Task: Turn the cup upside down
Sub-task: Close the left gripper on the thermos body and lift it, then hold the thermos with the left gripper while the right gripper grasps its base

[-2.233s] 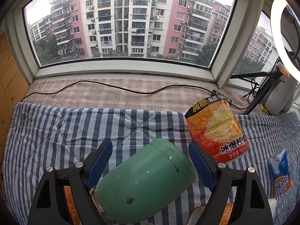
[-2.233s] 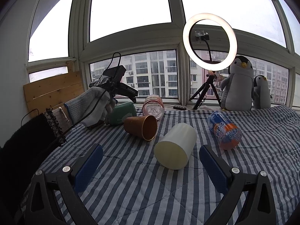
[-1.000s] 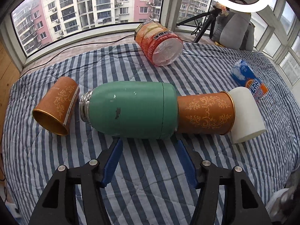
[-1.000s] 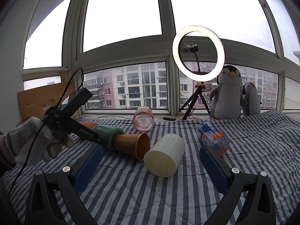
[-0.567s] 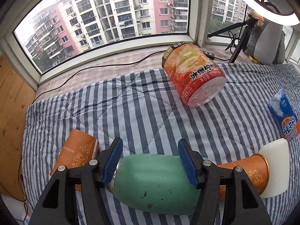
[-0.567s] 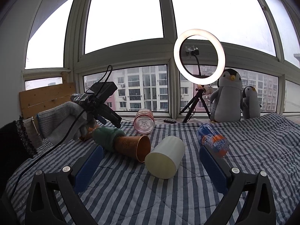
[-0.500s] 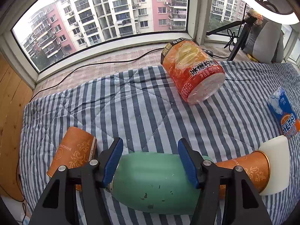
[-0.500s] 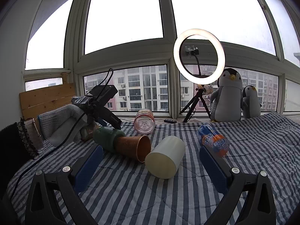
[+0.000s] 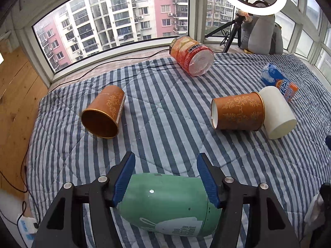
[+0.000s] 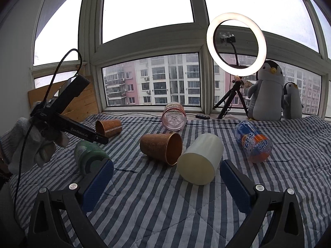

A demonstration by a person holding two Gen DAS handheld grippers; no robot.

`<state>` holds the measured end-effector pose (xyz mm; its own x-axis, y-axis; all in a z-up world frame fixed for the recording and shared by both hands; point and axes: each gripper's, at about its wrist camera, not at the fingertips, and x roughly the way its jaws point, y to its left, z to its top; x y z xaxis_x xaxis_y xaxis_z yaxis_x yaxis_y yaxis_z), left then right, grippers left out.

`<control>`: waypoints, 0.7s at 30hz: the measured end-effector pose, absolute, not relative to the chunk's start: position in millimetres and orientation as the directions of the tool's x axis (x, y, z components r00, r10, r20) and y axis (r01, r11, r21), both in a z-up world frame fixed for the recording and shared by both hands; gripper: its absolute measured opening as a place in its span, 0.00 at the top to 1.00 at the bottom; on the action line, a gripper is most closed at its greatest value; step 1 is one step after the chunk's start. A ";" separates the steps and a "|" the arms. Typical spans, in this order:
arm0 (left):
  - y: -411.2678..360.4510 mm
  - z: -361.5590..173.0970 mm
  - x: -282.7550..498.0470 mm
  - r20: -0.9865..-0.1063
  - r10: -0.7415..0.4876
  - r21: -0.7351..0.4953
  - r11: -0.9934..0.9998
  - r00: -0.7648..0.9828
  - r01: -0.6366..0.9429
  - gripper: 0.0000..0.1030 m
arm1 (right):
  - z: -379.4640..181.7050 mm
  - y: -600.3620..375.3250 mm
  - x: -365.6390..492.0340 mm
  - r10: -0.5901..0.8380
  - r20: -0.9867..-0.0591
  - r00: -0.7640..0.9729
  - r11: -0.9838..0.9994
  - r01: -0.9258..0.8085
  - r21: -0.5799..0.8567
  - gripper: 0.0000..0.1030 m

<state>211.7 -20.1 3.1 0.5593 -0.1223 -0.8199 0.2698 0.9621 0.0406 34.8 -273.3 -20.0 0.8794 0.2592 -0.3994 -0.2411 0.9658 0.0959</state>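
the left gripper (image 9: 165, 177) was clenched on the green cup (image 9: 167, 204), its blue pads (image 9: 124, 179) pressed to both sides. half a second before, the cup lay against the brown paper cup (image 9: 238, 113); now it was pulled clear, lying sideways low over the striped quilt (image 9: 165, 103). the flip looked barely begun. the right gripper (image 10: 165, 184) hung released, holding nothing.

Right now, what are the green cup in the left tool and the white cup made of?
Green cup: likely painted metal, matte; small chips in the coat show lighter spots, and a white print runs along its side. White cup: probably plastic, smooth satin, slightly translucent cream wall; ceramic can't be excluded.
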 end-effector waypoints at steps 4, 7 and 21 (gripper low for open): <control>27.1 30.4 161.8 -0.729 -0.104 0.046 0.979 0.676 0.199 0.23 | -32.7 -234.1 41.4 0.398 -0.494 0.773 0.909 -0.404 0.100 0.01; 57.4 35.6 131.0 -0.698 -0.066 0.076 0.983 0.714 0.164 0.23 | -32.7 -196.6 38.9 0.442 -0.501 0.744 0.872 -0.486 0.048 0.01; 84.5 -9.4 9.2 -0.644 -0.121 0.123 0.958 0.755 0.259 0.23 | -44.2 -114.7 69.4 0.681 -0.594 0.427 0.657 -0.714 0.240 0.01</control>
